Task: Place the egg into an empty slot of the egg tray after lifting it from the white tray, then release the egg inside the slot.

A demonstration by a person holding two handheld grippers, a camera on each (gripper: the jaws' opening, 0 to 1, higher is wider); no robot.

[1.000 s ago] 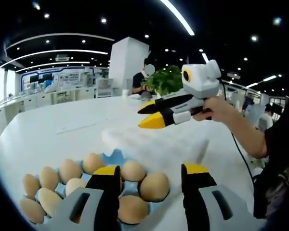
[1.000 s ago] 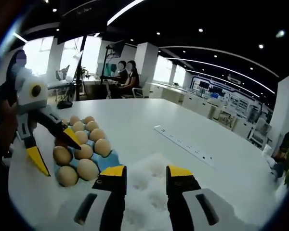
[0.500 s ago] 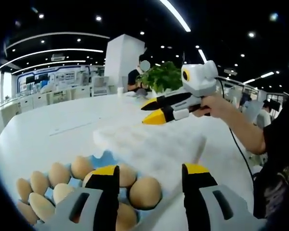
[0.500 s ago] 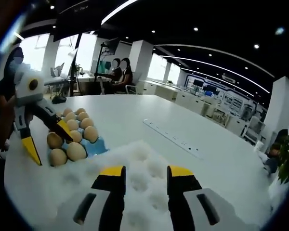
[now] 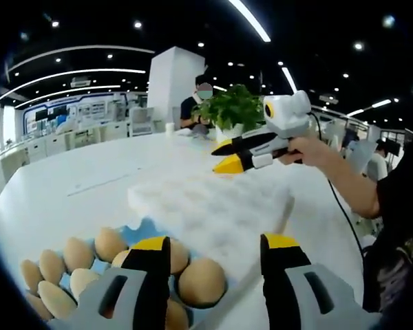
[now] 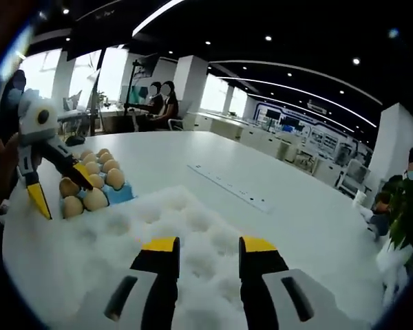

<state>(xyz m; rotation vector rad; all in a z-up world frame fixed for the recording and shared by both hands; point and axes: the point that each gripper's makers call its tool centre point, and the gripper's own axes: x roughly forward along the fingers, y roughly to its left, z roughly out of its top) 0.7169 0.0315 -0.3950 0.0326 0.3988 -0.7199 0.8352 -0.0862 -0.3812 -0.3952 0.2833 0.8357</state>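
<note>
Eggs [image 5: 201, 280], tan and oval, fill the blue moulded egg tray [image 5: 143, 232] at lower left beneath the empty, wide-spread left gripper [image 5: 215, 242], while the right gripper [image 6: 208, 244], jaws parted and empty, hovers over the dimpled white foam tray [image 6: 172, 220], apparently seeking an egg.

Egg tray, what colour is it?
Blue. The egg tray shows best in the right gripper view, its corner bare beside the eggs.
</note>
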